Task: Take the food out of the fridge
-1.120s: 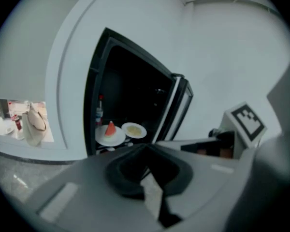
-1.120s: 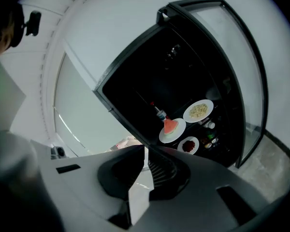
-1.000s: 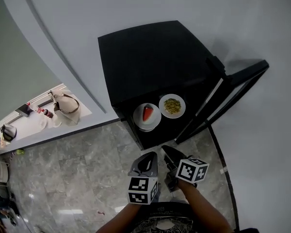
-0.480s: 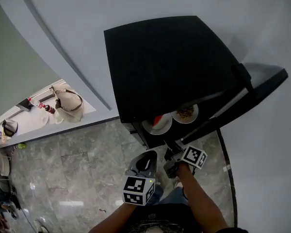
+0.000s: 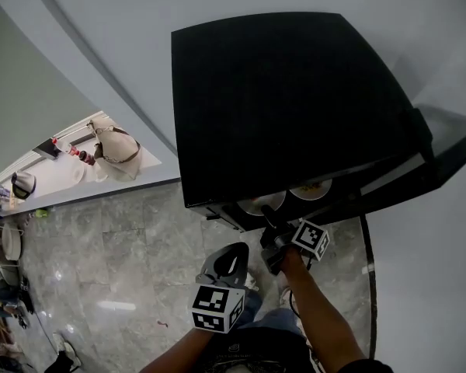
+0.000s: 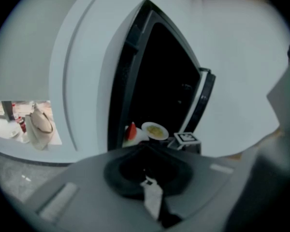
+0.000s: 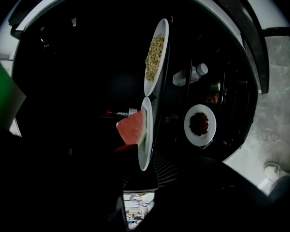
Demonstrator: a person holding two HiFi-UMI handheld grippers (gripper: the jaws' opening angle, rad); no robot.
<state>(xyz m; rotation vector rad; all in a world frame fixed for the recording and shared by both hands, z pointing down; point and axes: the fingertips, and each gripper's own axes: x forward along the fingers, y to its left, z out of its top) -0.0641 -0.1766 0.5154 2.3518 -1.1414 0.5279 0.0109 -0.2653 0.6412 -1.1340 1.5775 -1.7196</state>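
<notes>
Fridge shelf (image 7: 165, 163) edge: right tool (image 5: 270, 239), jaws just opening, empty, should pinch the watermelon plate (image 7: 146, 153) level by its rim; left tool (image 5: 227, 264) clenched.

Indoor room, home-like, possibly a staged kitchen corner; can't tell which. Grey marble-look tile floor (image 5: 140, 255), plain white wall (image 5: 101, 37). Small black fridge (image 5: 287, 99) stands on the floor against the wall, door open. Inside on wire shelves: plate of watermelon (image 7: 144, 134), plate of yellowish food (image 7: 154, 57), plate of dark food (image 7: 199, 124), a bottle (image 7: 189, 75). Far left, a white counter (image 5: 58, 179) with a beige handbag (image 5: 116, 148) and small bottles (image 5: 76, 152).
</notes>
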